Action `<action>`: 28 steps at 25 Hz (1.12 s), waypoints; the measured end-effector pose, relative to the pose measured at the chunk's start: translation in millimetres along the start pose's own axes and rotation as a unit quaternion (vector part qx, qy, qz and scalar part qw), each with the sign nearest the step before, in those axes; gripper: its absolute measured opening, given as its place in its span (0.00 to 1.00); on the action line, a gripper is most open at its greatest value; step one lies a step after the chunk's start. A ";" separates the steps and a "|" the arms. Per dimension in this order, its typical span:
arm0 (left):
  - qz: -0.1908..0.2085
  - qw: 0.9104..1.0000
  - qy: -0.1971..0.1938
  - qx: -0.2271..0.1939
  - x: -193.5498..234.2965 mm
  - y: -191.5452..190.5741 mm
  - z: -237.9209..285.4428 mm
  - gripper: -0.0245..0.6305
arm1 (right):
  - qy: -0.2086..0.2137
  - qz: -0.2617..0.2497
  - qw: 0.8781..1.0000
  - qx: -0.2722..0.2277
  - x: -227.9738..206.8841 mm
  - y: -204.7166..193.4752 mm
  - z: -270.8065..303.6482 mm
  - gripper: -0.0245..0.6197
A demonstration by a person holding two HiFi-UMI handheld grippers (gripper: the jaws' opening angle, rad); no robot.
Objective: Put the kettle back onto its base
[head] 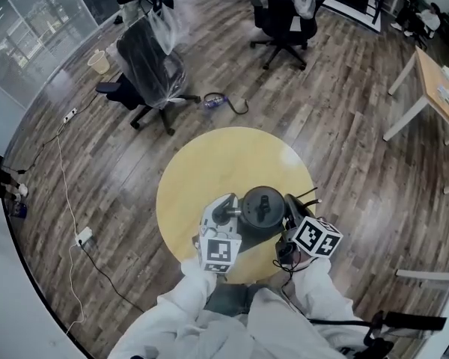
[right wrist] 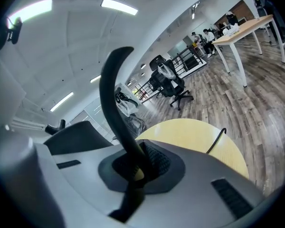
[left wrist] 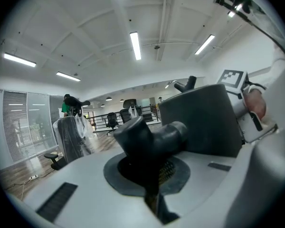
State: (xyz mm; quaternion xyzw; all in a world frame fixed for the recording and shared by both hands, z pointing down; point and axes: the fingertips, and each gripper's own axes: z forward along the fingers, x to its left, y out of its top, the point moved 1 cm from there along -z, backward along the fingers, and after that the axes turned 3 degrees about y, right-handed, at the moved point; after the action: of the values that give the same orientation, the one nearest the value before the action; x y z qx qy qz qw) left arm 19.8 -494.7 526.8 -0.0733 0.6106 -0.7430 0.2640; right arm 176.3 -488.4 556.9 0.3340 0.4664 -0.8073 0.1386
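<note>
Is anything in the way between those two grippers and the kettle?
Nothing visible. The right gripper is shut on the curved handle of the kettle, the left gripper on a dark stub at its other side. Its base is not in view.

A round yellow desk point(head: 209, 170) stands on a grey-brown plank floor point(head: 344, 126). Beyond it are a black office chair point(head: 151, 69) draped in clear plastic, a small beige bucket point(head: 99, 62) near it, and a second office chair point(head: 284, 13). A white cable point(head: 63, 178) trails along the floor at left, and a light wooden table point(head: 441, 88) stands at right.
</note>
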 end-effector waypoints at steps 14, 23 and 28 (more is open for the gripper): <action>0.051 0.998 -0.027 0.024 0.4 -64.1 35.7 0.03 | -0.019 -0.005 0.999 0.026 -40.7 -36.6 49.7 0.05; 0.035 0.999 -0.024 0.017 1.3 -71.9 37.7 0.03 | -0.023 -0.008 1.000 0.012 -43.9 -40.7 51.4 0.05; 0.031 0.999 -0.025 0.018 1.6 -74.3 28.6 0.03 | -0.019 -0.016 1.000 -0.002 -37.7 -45.3 45.4 0.05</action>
State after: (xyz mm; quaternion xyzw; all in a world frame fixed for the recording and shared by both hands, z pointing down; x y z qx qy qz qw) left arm 8.3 -511.7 603.7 -0.0680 0.5922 -0.7433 0.3037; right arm 161.3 -506.2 627.5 0.3106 0.4705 -0.8147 0.1358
